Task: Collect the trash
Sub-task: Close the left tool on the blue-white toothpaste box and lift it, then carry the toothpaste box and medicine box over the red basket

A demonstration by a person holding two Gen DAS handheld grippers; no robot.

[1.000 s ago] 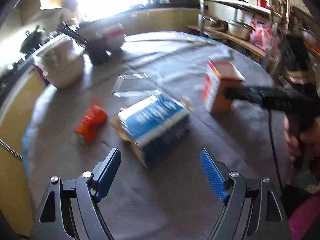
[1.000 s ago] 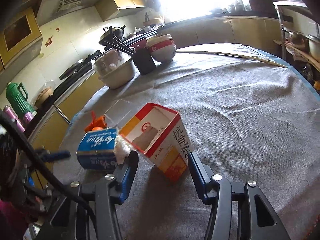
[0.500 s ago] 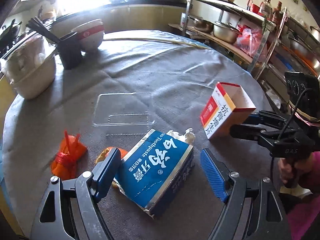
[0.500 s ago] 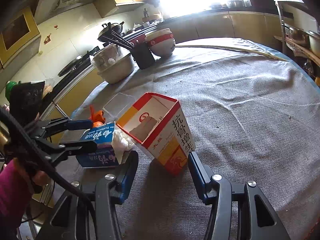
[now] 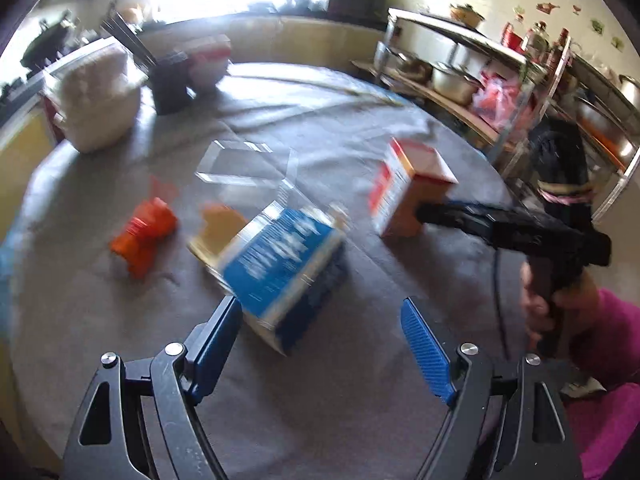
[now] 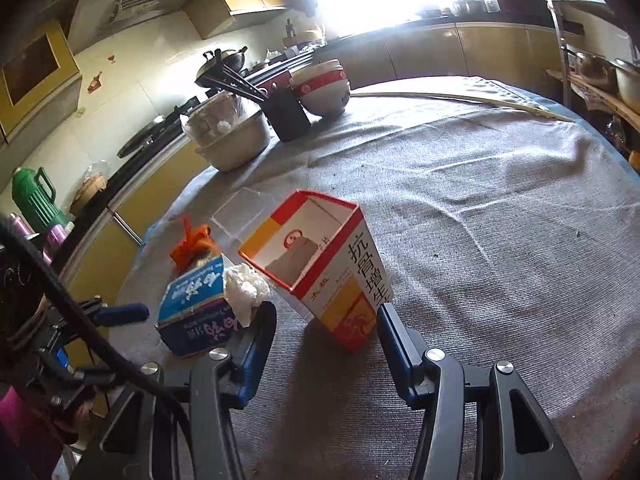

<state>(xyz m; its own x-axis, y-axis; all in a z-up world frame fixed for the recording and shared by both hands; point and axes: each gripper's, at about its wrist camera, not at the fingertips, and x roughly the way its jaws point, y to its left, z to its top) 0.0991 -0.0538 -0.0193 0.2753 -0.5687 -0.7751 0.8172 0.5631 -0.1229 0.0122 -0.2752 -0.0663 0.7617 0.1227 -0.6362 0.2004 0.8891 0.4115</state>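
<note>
Now, taken one camera at a time.

Left wrist, gripper: the left gripper point(image 5: 322, 340) stands wide open and holds nothing.
Left wrist, target: the blue toothpaste box point(image 5: 286, 262) lies on the grey tablecloth point(image 5: 120, 320) just ahead of the jaws, its near corner reaching in between the blue pads. Its long axis runs aslant, from near-left to far-right. This gripper is the nearer one to it.
Left wrist, other trash: an orange wrapper point(image 5: 142, 232) lies off to the left, a clear plastic lid point(image 5: 244, 170) beyond.
Right wrist, gripper: the right gripper point(image 6: 326, 330) straddles the foot of the red-and-yellow carton point(image 6: 338, 268); its jaws have just been opening, and the left pad looks clear of the carton, so I judge the grip released.
Right wrist, carton: it stands tilted, open mouth up; inside, only a folded flap shows.
Right wrist, blue box: a crumpled white tissue point(image 6: 246, 288) sticks out of its open end, just left of the carton.
</note>
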